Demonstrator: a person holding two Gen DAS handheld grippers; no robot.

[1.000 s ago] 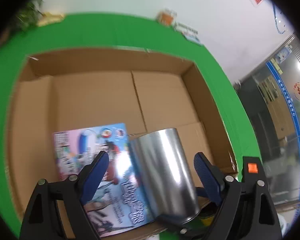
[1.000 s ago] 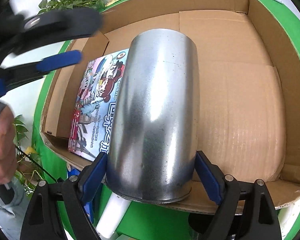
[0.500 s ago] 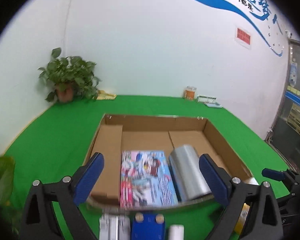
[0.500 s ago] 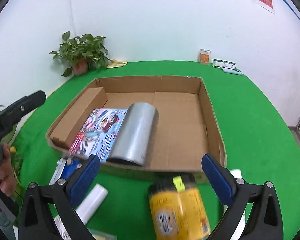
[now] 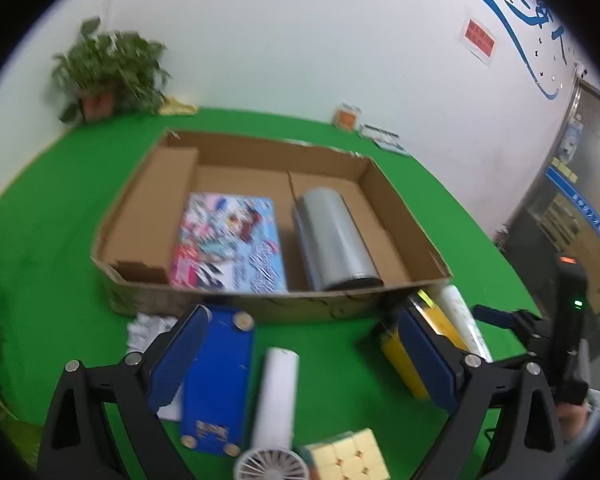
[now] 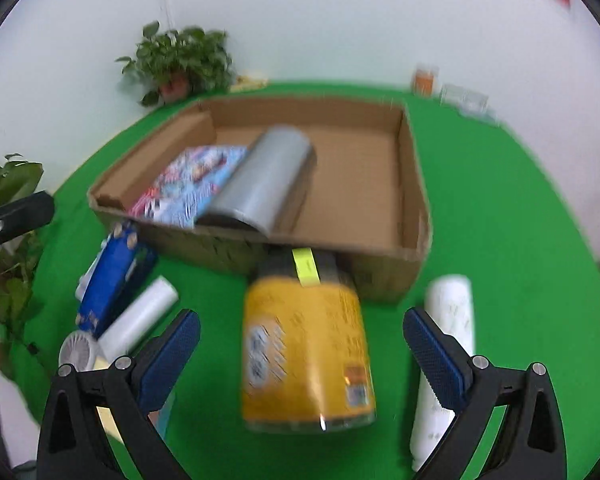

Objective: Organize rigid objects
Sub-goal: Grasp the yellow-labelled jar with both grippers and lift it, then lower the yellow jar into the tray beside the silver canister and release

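A shallow cardboard box (image 5: 400, 216) (image 6: 412, 184) on the green table holds a colourful flat box (image 5: 228, 240) (image 6: 188, 184) and a silver metal can (image 5: 334, 240) (image 6: 264, 176) lying on its side. My left gripper (image 5: 300, 356) is open and empty, above a blue box (image 5: 220, 376) and a white cylinder (image 5: 278, 384) lying in front of the cardboard box. My right gripper (image 6: 300, 348) is open, with a yellow jar (image 6: 306, 352) lying between its fingers, untouched. The yellow jar also shows in the left wrist view (image 5: 404, 356).
A cube puzzle (image 5: 348, 458) and a small white fan (image 5: 270, 466) (image 6: 76, 354) lie near the front edge. A white tube (image 6: 446, 344) (image 5: 462, 320) lies right of the jar. Potted plants (image 5: 108, 72) (image 6: 180, 60) and small items stand by the far wall.
Both grippers have pulled back out of the cardboard box; the right one let go of the silver can, which stays in the box. Both now hang over the loose items in front.
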